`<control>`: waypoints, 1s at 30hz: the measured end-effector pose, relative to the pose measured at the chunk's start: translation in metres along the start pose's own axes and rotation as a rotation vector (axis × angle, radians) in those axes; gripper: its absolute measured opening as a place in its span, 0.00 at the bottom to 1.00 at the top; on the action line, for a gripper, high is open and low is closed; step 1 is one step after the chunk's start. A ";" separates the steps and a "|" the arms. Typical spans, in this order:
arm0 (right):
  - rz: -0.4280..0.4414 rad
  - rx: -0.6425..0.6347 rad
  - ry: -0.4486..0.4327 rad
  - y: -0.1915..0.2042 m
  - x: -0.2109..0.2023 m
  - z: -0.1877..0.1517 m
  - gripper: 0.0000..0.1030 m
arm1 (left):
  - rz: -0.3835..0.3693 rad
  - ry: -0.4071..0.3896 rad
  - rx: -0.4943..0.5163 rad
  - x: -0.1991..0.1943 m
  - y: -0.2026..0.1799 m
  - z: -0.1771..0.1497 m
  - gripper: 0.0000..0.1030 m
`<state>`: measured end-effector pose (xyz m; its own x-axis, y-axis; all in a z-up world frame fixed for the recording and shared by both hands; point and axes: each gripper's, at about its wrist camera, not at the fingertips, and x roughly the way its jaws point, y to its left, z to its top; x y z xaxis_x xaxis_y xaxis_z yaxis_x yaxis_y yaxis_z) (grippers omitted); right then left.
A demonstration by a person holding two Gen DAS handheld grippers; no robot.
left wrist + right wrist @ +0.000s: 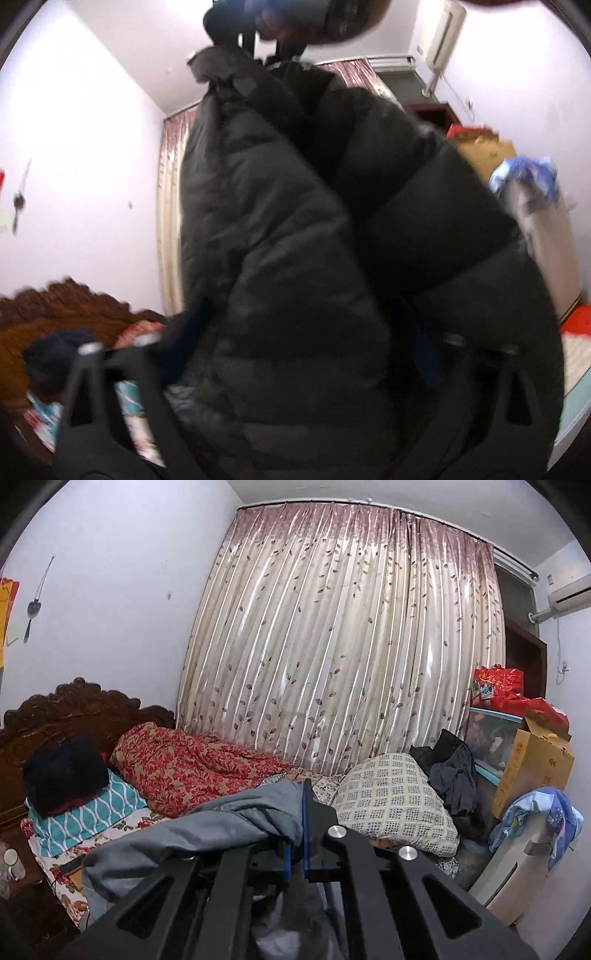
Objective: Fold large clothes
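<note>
The dark puffer jacket [303, 229] hangs in the air and fills most of the left wrist view. Its upper edge is bunched at the top of the picture, where the right gripper [273, 51] holds it from above, seen there only as a dark, blurred shape.

In the right wrist view, the right gripper [297, 834] has its jaws pressed together on a fold of grey cloth [236, 823]. This cloth drapes over the left finger and falls down between the two black arms. It looks like the lining of the jacket, but I cannot tell this for sure.

The left gripper [295, 347] has its two black fingers standing apart at the bottom of its own view. The lower part of the jacket hangs in front of them and between them. Whether the pads touch the cloth I cannot tell, because the picture is blurred there.

Behind the jacket there is a bed [122, 830] with a carved wooden headboard [74, 705], a red flowered quilt [192, 764] and a teal pillow [88, 816]. A long curtain [343, 646] with a leaf pattern covers the far wall.
</note>
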<state>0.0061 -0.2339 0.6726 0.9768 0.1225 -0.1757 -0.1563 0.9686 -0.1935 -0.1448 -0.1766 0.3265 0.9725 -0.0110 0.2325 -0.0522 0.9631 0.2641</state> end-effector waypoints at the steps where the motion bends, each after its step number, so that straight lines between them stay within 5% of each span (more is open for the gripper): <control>1: -0.015 0.000 -0.009 -0.005 -0.006 0.000 0.00 | 0.001 0.024 0.014 0.006 0.011 -0.001 0.40; 3: -0.052 0.002 -0.016 -0.020 -0.017 -0.004 0.00 | 0.007 0.050 -0.007 0.011 0.037 0.001 0.13; 4: -0.070 0.004 -0.014 -0.028 -0.020 -0.007 0.00 | 0.032 0.053 -0.027 0.012 0.059 0.004 0.11; 7: -0.105 0.011 0.008 -0.053 -0.035 -0.025 0.00 | 0.126 0.013 -0.016 0.010 0.118 0.023 0.07; 9: -0.089 0.010 0.016 -0.062 -0.049 -0.038 0.00 | 0.124 -0.009 -0.028 0.010 0.155 0.050 0.07; 15: -0.008 -0.015 -0.024 -0.064 -0.108 -0.050 0.00 | -0.001 -0.044 -0.162 0.001 0.231 0.144 0.06; 20: -0.031 -0.087 -0.060 -0.059 -0.143 -0.044 0.00 | -0.095 -0.045 -0.187 -0.010 0.259 0.200 0.06; 25: -0.021 -0.069 0.032 -0.067 -0.092 -0.049 0.00 | -0.154 0.083 -0.161 0.029 0.257 0.203 0.06; 30: 0.043 -0.039 0.254 -0.063 0.052 -0.102 0.00 | -0.148 0.340 -0.155 0.122 0.231 0.124 0.06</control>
<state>0.0514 -0.3107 0.5773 0.9019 0.1002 -0.4201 -0.2070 0.9540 -0.2170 -0.0665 0.0111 0.5318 0.9879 -0.0881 -0.1275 0.1037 0.9872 0.1211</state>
